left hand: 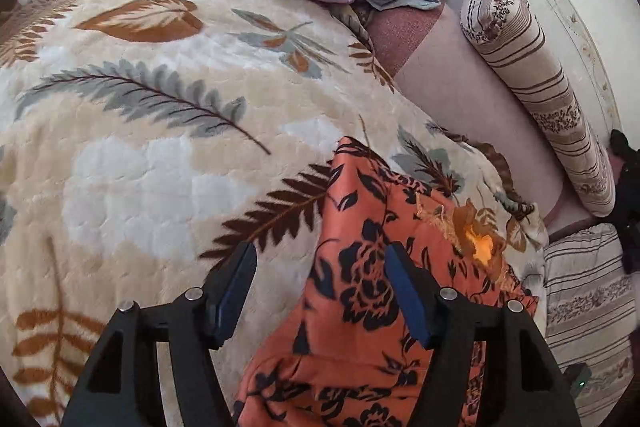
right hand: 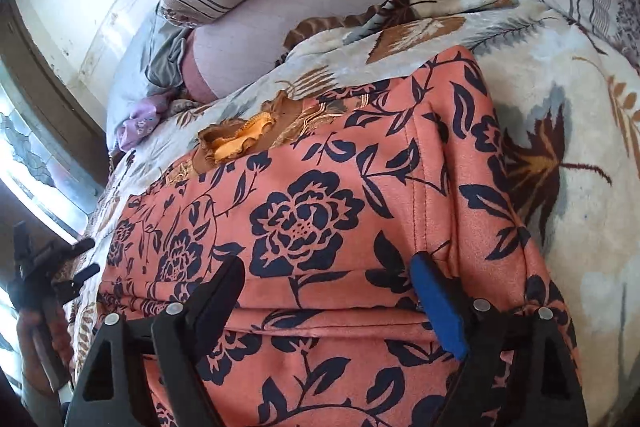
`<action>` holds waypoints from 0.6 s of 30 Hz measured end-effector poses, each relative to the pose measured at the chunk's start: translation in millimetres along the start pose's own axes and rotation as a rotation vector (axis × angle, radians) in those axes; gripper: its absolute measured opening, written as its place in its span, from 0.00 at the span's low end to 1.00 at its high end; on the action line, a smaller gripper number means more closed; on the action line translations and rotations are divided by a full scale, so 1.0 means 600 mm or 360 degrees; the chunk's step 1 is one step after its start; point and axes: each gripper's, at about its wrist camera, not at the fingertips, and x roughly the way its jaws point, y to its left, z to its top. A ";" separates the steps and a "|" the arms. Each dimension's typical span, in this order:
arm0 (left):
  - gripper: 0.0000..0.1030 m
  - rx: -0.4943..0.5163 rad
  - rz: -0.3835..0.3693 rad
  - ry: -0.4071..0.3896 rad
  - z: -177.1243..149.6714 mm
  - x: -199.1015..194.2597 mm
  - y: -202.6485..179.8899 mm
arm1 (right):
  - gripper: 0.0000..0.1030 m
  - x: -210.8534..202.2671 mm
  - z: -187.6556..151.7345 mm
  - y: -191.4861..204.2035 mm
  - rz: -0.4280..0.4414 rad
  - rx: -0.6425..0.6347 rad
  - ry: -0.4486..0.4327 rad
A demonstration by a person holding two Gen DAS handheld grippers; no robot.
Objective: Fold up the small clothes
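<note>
Bed, leaf-print blanket (left hand: 160,131): the work surface, cream plush with brown and grey fronds; soft, so I expect cloth to drag on it.

Striped bolster (left hand: 532,83): along the far edge by the wall, well clear.

Orange floral garment (right hand: 320,219): the piece I am folding, spread on the blanket near the bed's edge, a fold ridge crossing it just ahead of my right tool, gold trim (right hand: 240,139) at its far end.

Right tool (right hand: 328,279): jaws wide apart over the garment, nothing gripped.

Left tool (left hand: 320,267): jaws partly apart, straddling the garment's edge, holding nothing.

Handling note: I judge the next fold goes best by pinching both near corners at matching points, lifting together, then laying the cloth over evenly so the ridge stays straight.
</note>
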 end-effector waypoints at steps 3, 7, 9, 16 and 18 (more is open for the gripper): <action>0.64 0.0005 -0.0039 0.0120 0.036 0.073 -0.010 | 0.86 -0.002 -0.002 -0.010 0.0048 0.0025 -0.0028; 0.08 0.0212 0.0085 0.0141 0.056 0.129 -0.017 | 0.86 -0.008 -0.002 -0.016 0.0086 0.0042 -0.0048; 0.09 0.0292 0.0141 0.0107 0.051 0.124 -0.029 | 0.86 -0.010 0.000 -0.017 0.0093 0.0048 -0.0045; 0.59 0.0364 -0.0033 -0.0008 0.007 0.026 -0.055 | 0.86 -0.059 0.060 -0.012 0.0232 0.0107 -0.0039; 0.59 0.0457 -0.0025 -0.0021 -0.020 0.016 -0.066 | 0.86 -0.059 0.104 -0.028 0.0326 0.0173 -0.0065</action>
